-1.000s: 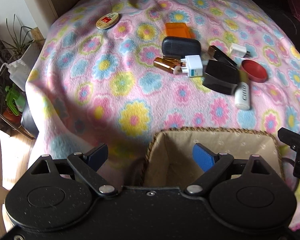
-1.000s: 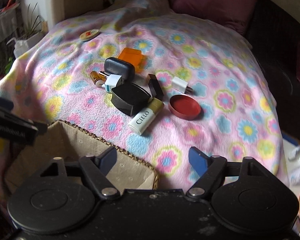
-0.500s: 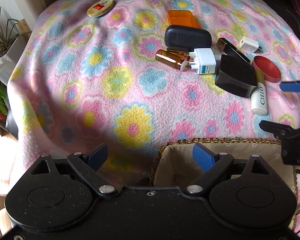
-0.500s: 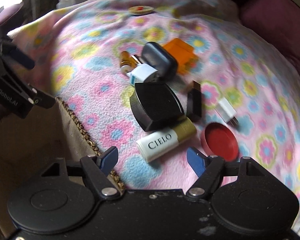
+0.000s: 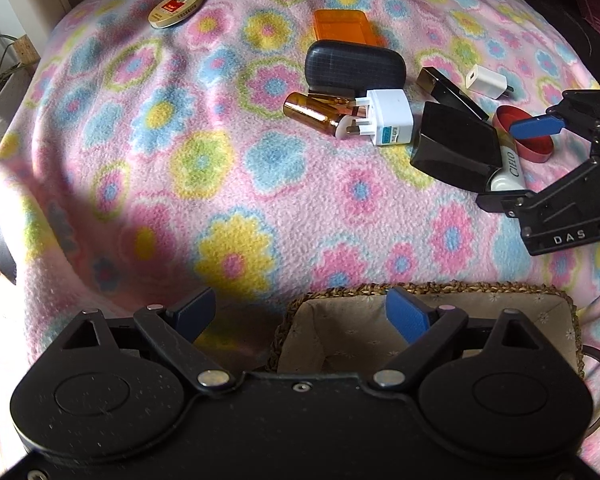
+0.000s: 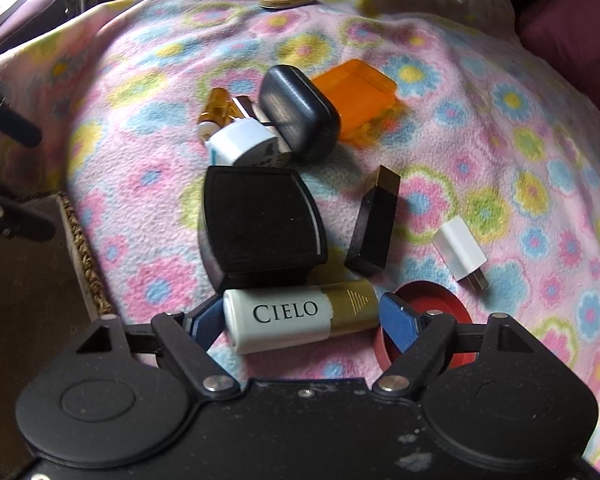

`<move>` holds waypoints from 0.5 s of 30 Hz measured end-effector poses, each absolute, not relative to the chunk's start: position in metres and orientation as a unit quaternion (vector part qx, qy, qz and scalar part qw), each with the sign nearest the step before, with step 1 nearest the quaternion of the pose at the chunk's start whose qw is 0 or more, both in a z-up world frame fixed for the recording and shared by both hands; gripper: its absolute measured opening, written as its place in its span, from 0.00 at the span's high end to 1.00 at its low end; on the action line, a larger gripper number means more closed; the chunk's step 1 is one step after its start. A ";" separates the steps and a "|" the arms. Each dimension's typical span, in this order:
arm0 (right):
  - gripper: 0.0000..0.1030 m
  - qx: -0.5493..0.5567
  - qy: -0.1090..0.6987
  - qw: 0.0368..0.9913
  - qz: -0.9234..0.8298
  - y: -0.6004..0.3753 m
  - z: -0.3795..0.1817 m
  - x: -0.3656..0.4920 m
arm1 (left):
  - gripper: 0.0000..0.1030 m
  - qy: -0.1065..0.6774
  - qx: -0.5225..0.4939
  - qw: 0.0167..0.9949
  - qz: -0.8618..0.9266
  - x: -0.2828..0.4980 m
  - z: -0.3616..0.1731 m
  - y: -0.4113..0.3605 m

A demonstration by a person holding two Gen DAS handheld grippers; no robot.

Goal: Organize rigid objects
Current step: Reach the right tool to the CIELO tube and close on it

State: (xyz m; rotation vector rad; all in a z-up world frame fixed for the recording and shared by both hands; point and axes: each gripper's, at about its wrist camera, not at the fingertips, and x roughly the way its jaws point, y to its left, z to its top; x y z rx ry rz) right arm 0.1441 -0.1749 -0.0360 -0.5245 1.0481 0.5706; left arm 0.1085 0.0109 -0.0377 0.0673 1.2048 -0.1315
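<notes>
While the left gripper [image 5: 300, 314] waits over the near left corner of the woven basket [image 5: 428, 290], jaws spread wide and empty, the right gripper [image 6: 300, 322] has the work in hand: reaching for the first item to move into that basket.

In the right wrist view its jaws have just been opening, and they stand moderately wide, straddling the white-and-gold CIELO tube [image 6: 300, 318], which lies crosswise between them. The left pad sits just beside the tube's white end at 9 o'clock; the right pad is close to the gold cap at 3 o'clock, over the red lid [image 6: 424, 300]. Neither pad seems to press yet, though the fisheye makes this hard to judge.

At 12 o'clock from the tube, touching it, lies the black curved case [image 6: 260, 220]; a black stick [image 6: 374, 224] lies at 1 o'clock.

Next, I judge, the jaws must close end to end on the tube, then lift clear of the case and carry it toward the basket at 9 o'clock.
</notes>
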 end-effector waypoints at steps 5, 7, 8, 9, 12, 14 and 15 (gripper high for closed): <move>0.16 -0.194 0.489 0.808 0.266 -0.188 -0.043 0.147 | 0.14 0.570 0.028 0.818 -0.065 0.111 -0.039 0.009; 0.16 -0.184 0.485 0.812 0.267 -0.189 -0.043 0.146 | 0.14 0.572 0.028 0.817 -0.064 0.112 -0.039 0.008; 0.16 -0.181 0.482 0.815 0.267 -0.190 -0.043 0.144 | 0.14 0.573 0.027 0.816 -0.063 0.113 -0.039 0.008; 0.16 -0.176 0.480 0.817 0.265 -0.191 -0.043 0.143 | 0.14 0.574 0.026 0.816 -0.063 0.113 -0.039 0.008; 0.16 -0.140 0.489 0.824 0.248 -0.197 -0.039 0.143 | 0.14 0.581 0.008 0.812 -0.061 0.118 -0.035 0.009; 0.16 -0.126 0.496 0.830 0.224 -0.201 -0.034 0.142 | 0.14 0.587 -0.018 0.807 -0.060 0.123 -0.033 0.010; 0.16 -0.125 0.497 0.833 0.207 -0.203 -0.030 0.140 | 0.14 0.589 -0.028 0.805 -0.060 0.127 -0.031 0.009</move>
